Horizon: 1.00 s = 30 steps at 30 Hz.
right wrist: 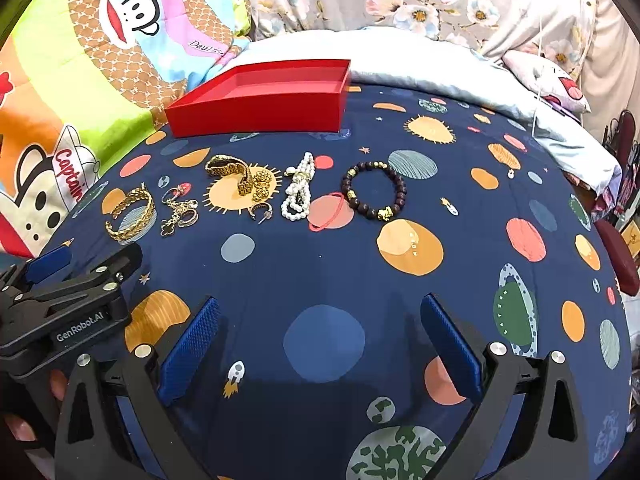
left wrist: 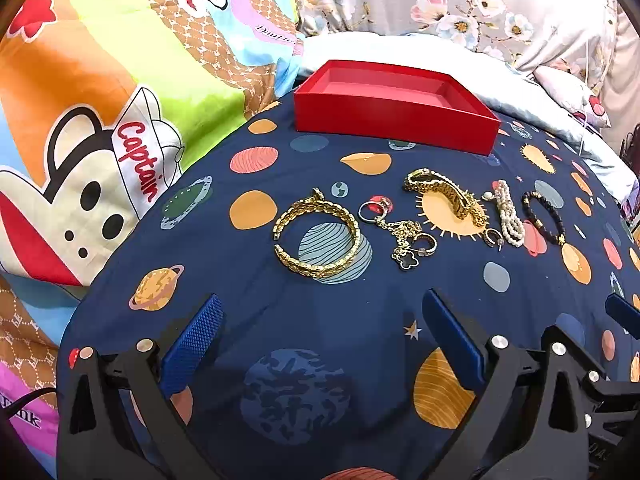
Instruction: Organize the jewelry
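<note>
Planets and suns dot the dark blue bedsheet (left wrist: 248,308) that fills the left wrist view, with a cartoon monkey blanket (left wrist: 92,128) bunched at the left and a floral cover (left wrist: 460,4) at the far side. On the sheet, far from the camera, a red box (left wrist: 394,120) stands open and shows nothing inside. Nearer lies a row of jewelry: a gold cuff bracelet (left wrist: 320,236) at the left, then a silver ring (left wrist: 370,212) touching a gold chain with a black clover charm (left wrist: 408,258), a gold watch (left wrist: 444,194), a pearl bracelet (left wrist: 508,216) and a dark bead bracelet (left wrist: 544,216) at the right. The left gripper (left wrist: 324,344) hovers near the cuff with its blue fingers (left wrist: 192,348) spread wide and nothing between them. A blue tip of the right gripper (left wrist: 624,312) shows at the right edge.

From the right wrist view the same sheet (right wrist: 320,272) spreads out, the red box (right wrist: 260,114) at far left and a pale pillow (right wrist: 420,60) behind it. The cuff (right wrist: 132,216) lies leftmost, then the clover chain (right wrist: 176,216), the watch (right wrist: 234,174), a small hoop earring (right wrist: 262,210), the pearls (right wrist: 298,192) and the bead bracelet (right wrist: 374,192), which sits apart from the pearls. The right gripper (right wrist: 320,344) hangs near the camera, its fingers (right wrist: 450,344) released and bare. The left gripper (right wrist: 60,280) enters at the left, just beside the cuff.
</note>
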### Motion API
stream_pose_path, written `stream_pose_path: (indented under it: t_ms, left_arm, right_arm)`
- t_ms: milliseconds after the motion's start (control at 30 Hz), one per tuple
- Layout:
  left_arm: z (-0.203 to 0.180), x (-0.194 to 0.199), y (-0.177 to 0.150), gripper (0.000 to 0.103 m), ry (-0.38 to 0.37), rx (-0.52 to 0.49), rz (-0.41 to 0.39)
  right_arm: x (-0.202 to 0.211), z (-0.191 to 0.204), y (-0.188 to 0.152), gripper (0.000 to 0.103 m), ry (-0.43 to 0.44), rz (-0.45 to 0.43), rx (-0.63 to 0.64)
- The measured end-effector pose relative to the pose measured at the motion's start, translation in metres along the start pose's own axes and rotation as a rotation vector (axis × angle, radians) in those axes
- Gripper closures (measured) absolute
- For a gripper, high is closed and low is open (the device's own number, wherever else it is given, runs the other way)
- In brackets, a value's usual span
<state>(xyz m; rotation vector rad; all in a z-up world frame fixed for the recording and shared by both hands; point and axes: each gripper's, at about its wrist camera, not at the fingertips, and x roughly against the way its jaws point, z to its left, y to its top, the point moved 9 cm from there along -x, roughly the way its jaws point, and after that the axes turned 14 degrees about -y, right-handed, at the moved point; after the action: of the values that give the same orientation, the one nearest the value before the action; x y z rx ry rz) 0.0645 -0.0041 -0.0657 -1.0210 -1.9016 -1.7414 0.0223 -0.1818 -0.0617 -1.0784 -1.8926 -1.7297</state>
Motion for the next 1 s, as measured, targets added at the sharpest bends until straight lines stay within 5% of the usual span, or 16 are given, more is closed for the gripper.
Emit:
stream_pose_path:
  t_ms: [1000]
  left_arm:
    - [-0.0002,-0.0012,-0.0011,0.005,0.017,-0.004,0.011]
  right_arm:
    - [0.004,0.0038,-0.0031,0.005,-0.017,-0.017,0.025]
